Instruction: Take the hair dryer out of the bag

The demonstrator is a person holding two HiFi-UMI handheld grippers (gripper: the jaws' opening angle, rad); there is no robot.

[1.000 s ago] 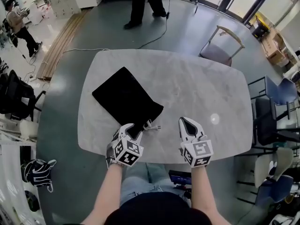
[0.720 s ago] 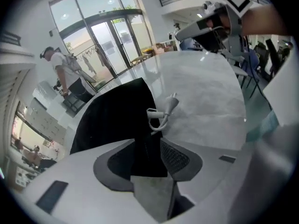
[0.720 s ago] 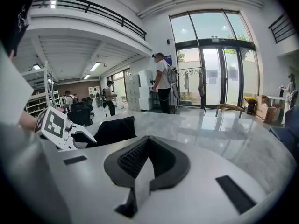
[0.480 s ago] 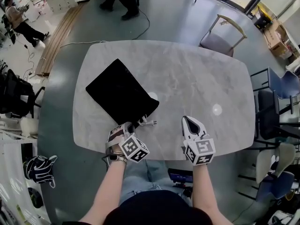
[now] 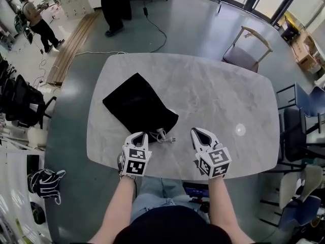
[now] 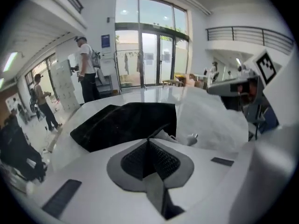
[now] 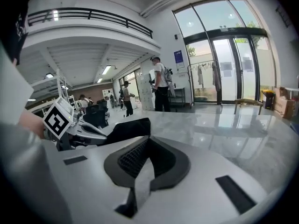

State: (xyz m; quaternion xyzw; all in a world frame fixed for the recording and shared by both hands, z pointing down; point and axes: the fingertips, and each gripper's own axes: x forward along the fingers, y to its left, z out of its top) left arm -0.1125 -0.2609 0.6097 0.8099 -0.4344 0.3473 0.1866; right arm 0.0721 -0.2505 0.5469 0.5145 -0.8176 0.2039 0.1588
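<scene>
A black cloth bag (image 5: 137, 105) (image 6: 121, 122) lies on the left half of the grey marble table (image 5: 218, 95). The hair dryer itself is hidden inside it. Only its white cord and plug (image 5: 165, 136) (image 6: 191, 136) spill from the bag's mouth at the near corner. My left gripper (image 5: 142, 135) (image 6: 149, 141) is at that mouth. Its jaws are closing and the pads meet on a fold of the bag's black hem. My right gripper (image 5: 197, 132) (image 7: 148, 139) is shut on nothing, just right of the cord and apart from the bag (image 7: 126, 127).
A wood-backed chair (image 5: 244, 50) stands past the table's far right corner and dark chairs (image 5: 294, 131) line its right side. Two people (image 5: 114, 9) (image 5: 38, 19) stand on the floor beyond. Gloves (image 5: 45, 182) lie on the floor at near left.
My left gripper's jaws went from wide open around the bag's near corner to closed on its hem, and the gripper rolled. My right gripper stayed shut and barely shifted.
</scene>
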